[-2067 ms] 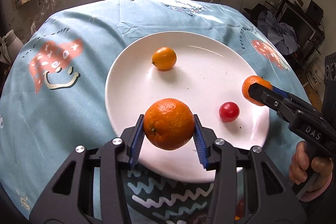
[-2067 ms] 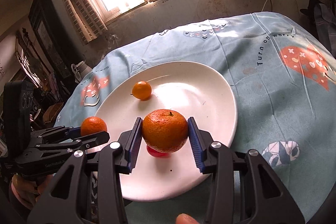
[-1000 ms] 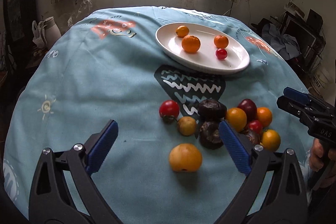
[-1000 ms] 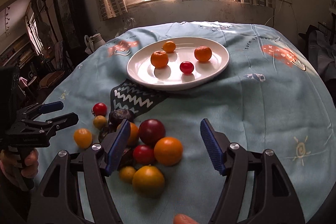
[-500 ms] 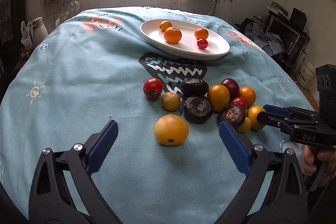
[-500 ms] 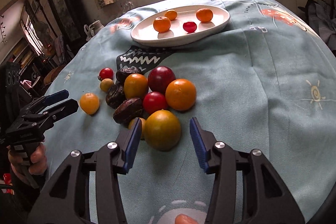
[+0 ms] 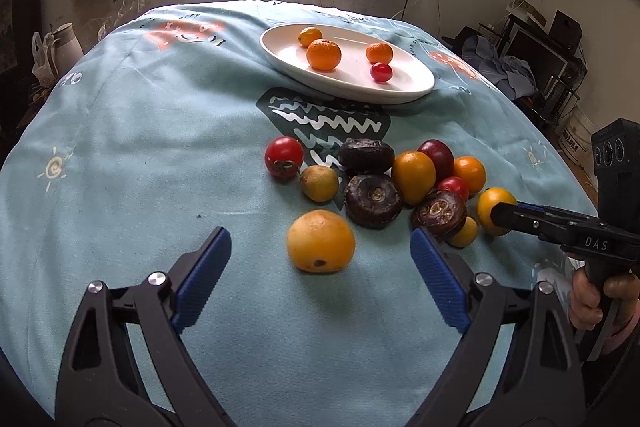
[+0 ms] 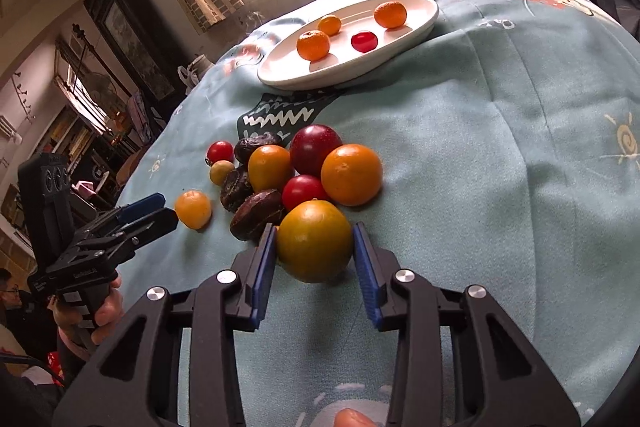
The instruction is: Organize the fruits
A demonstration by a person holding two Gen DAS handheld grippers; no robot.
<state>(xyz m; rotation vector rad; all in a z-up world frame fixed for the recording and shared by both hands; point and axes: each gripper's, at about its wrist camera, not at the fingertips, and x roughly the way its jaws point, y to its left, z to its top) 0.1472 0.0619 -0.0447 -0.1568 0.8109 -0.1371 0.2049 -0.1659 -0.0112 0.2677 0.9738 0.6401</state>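
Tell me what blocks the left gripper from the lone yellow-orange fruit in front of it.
Nothing visible. The left gripper is open, with the yellow-orange fruit just ahead between its pads on bare tablecloth; the nearest dark fruit sits behind it.

Yellow-orange fruit [image 8: 314, 241]: round, smooth, sits on cloth between the right gripper [image 8: 315, 259] pads, which have just been closing and touch its two sides. Pale orange fruit [image 7: 321, 241]: round, dark spot facing camera, lies alone just ahead of the wide-open left gripper [image 7: 320, 267]. Fruit pile [image 7: 374, 183] beyond both: red, orange, dark brown pieces touching. White plate [image 7: 400, 93] farther on holds four small fruits, apart.
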